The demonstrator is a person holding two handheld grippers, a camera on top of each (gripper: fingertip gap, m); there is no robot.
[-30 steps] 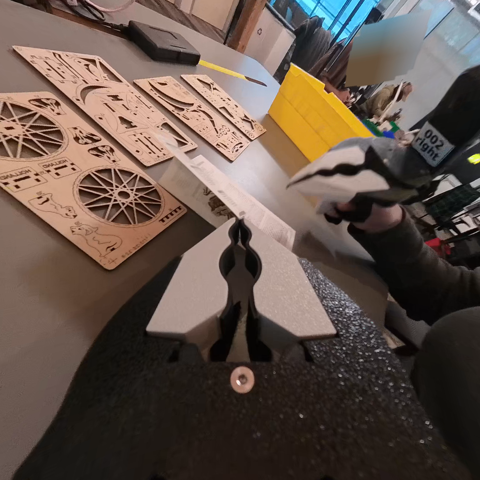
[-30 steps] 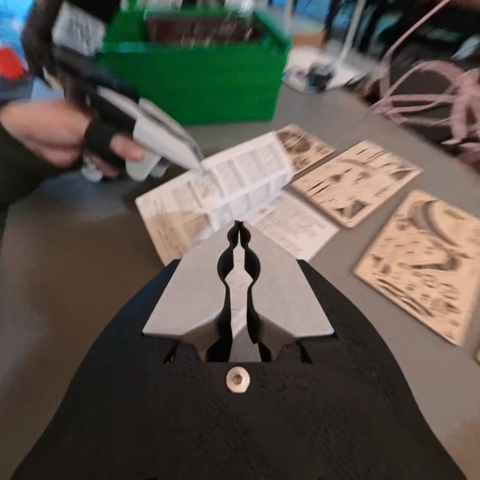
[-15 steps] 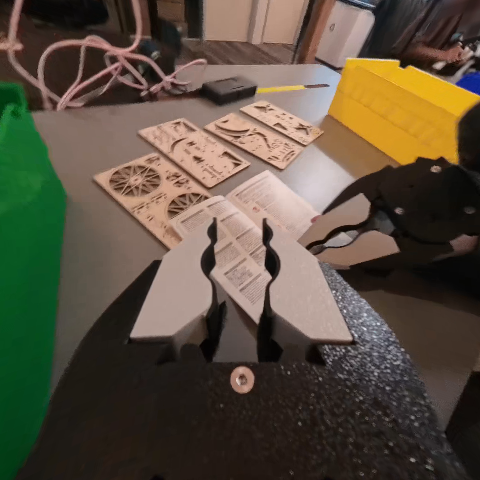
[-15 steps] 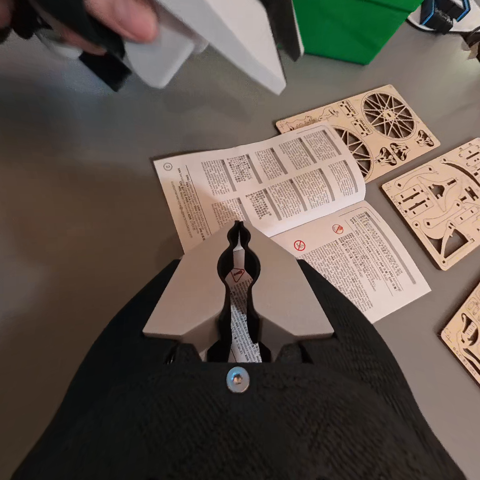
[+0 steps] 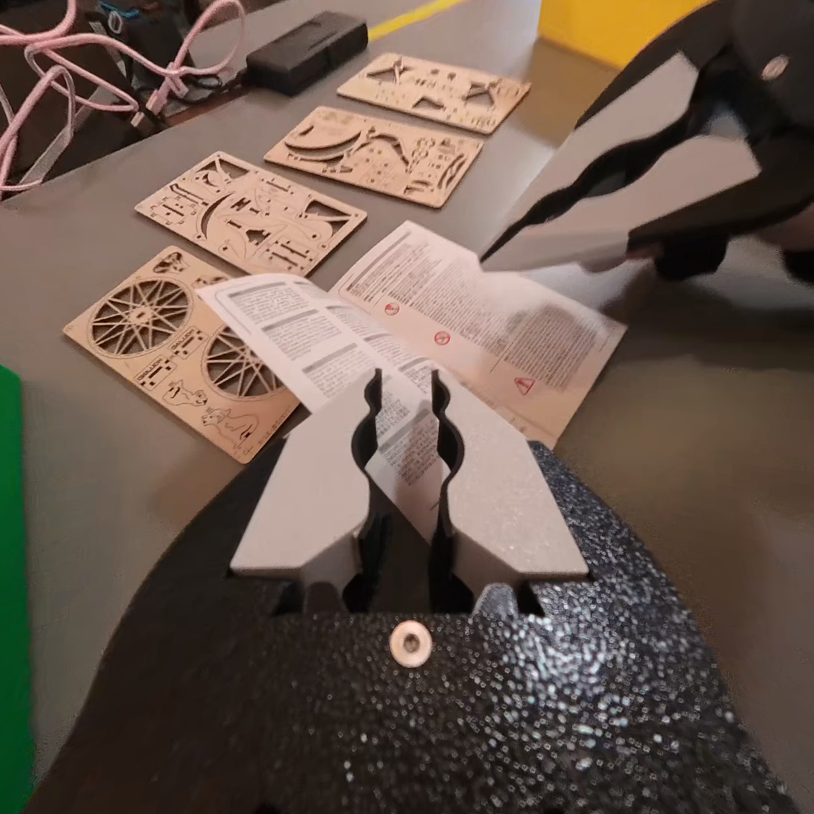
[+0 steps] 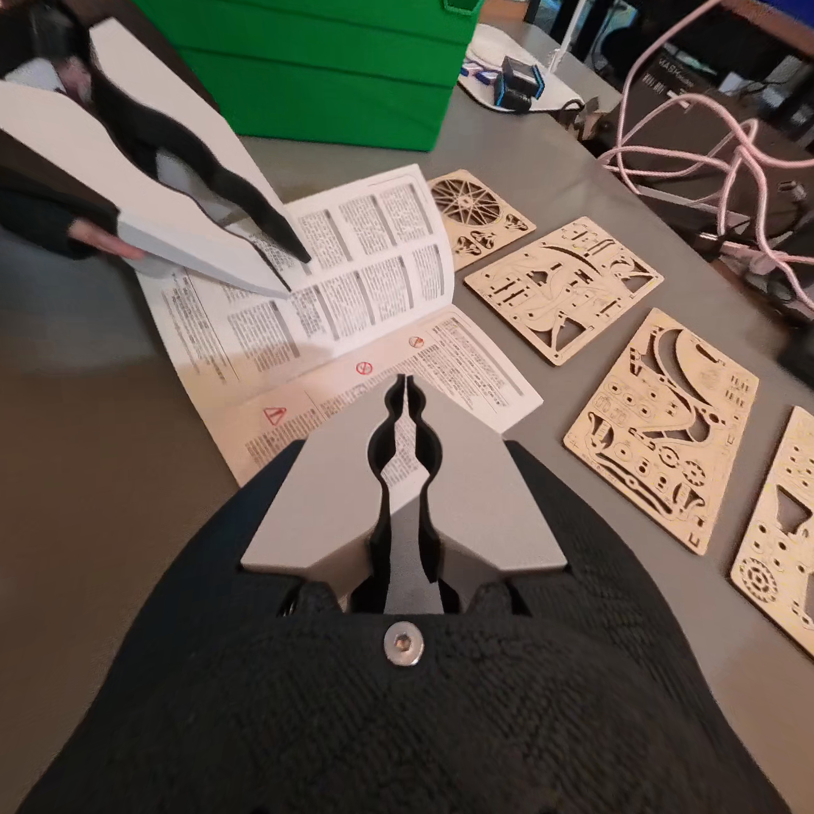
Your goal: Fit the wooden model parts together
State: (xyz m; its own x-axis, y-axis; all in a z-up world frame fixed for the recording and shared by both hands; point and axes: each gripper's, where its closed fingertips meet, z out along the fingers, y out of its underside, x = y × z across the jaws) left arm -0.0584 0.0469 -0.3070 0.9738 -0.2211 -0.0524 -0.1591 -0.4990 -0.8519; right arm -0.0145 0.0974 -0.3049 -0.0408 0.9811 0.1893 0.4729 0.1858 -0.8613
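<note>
Several laser-cut wooden part sheets lie flat in a row on the grey table: a wheel sheet (image 5: 145, 348) (image 6: 480, 216), then two more (image 5: 251, 211) (image 5: 374, 154). An open paper instruction booklet (image 5: 484, 317) (image 6: 352, 286) lies in front of them. My left gripper (image 5: 405, 379) is open, with a raised booklet page running between its fingers; it also shows in the right wrist view (image 6: 295, 275) with its tips on that page. My right gripper (image 6: 403, 381) is shut and empty, low over the booklet's right page; it also shows in the left wrist view (image 5: 484, 260).
A green bin (image 6: 317, 75) stands behind the booklet on the left. A yellow bin (image 5: 586, 26) stands at the far right. A black box (image 5: 308, 44) and pink cables (image 6: 727, 145) lie beyond the sheets. A small black and blue box (image 6: 517, 88) sits near the green bin. The left gripper's tips are roughly 7 cm from the right gripper's.
My left gripper has opened and swung round to the booklet, and a page now stands raised between its fingers. My right gripper has come down over the right page, still shut.
</note>
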